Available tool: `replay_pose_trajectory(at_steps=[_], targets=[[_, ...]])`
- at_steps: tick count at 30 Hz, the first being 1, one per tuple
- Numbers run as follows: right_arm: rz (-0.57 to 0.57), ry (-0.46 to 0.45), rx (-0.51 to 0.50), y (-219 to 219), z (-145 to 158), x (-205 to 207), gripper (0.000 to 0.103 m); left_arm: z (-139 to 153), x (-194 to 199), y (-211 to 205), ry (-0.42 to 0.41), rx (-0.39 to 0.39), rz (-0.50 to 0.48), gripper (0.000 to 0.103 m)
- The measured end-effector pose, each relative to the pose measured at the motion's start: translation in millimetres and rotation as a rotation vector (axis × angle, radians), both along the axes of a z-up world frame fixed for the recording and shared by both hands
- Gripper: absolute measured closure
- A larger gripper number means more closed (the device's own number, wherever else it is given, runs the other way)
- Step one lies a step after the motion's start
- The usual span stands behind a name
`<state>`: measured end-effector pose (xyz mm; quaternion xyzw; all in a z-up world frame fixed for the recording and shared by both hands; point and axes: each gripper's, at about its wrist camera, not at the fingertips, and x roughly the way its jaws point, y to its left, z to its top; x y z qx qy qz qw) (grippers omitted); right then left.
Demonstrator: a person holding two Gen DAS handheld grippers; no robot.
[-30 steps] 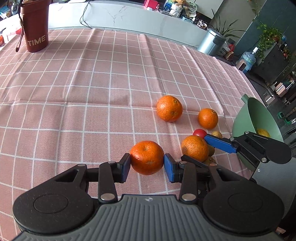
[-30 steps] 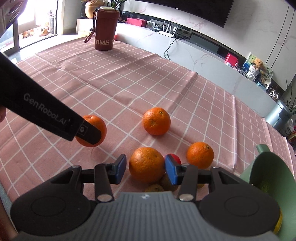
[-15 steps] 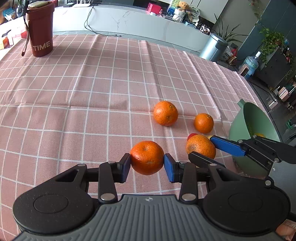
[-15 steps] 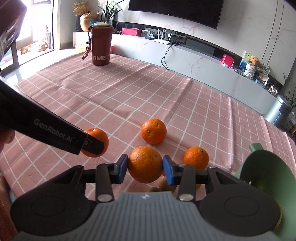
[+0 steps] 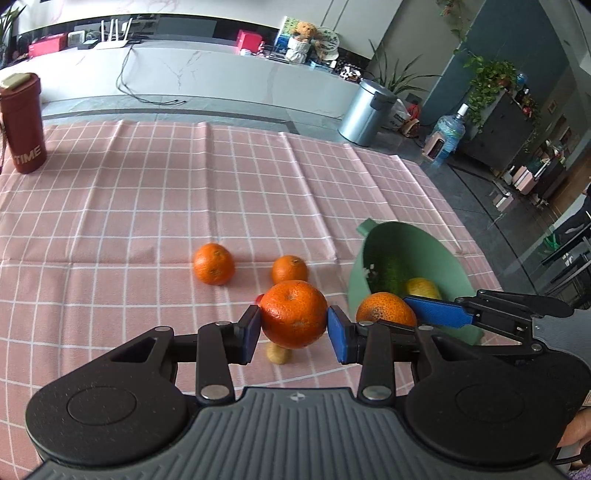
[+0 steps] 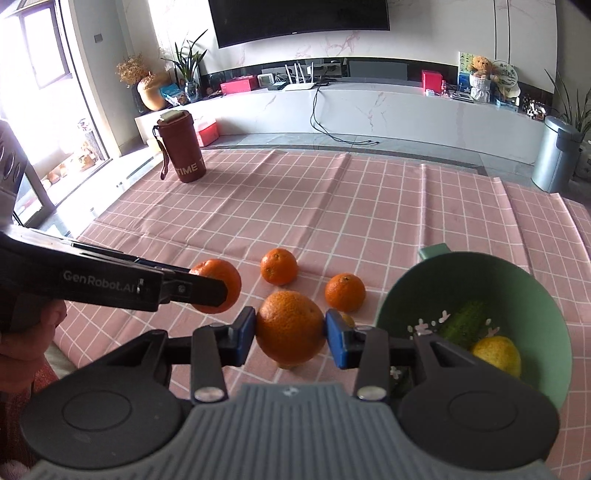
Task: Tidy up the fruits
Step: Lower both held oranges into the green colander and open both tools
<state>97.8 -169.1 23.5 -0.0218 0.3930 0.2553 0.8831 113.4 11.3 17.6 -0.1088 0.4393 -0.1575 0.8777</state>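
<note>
Both off the pink checked tablecloth (image 5: pixel 147 192): left gripper (image 5: pixel 294 329) clamps one round orange (image 5: pixel 293 314), right gripper (image 6: pixel 290 332) pinches another orange (image 6: pixel 290 326), beside the green plastic bowl (image 6: pixel 535 295), probably their destination.

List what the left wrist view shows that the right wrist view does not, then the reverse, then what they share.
Left wrist only: a blue water jug on the floor and a red fruit peeking from behind the held orange.

Right wrist only: the wall TV and the window.

Both: each gripper shut on an orange, left gripper, right gripper; two loose oranges; the green bowl; the maroon bottle.
</note>
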Motion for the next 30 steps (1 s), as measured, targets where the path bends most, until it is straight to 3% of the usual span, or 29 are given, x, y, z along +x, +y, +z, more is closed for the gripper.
replay_pose_trajectory(at_steps=[8,15,20,30], targets=[[-0.071,0.051,0.000,-75,12,1,0.065,1,13,-73,0.018,-0.002,-0.145,0.059],[-0.079,0.102,-0.088,-119,3,13,0.065,-17,29,-123,0.100,-0.005,-0.246,0.059],[-0.019,0.159,-0.155,-128,-11,29,0.065,-30,36,-151,0.150,0.052,-0.299,0.059],[0.237,0.238,-0.320,-130,-36,59,0.065,-50,50,-177,0.218,0.160,-0.389,0.059]])
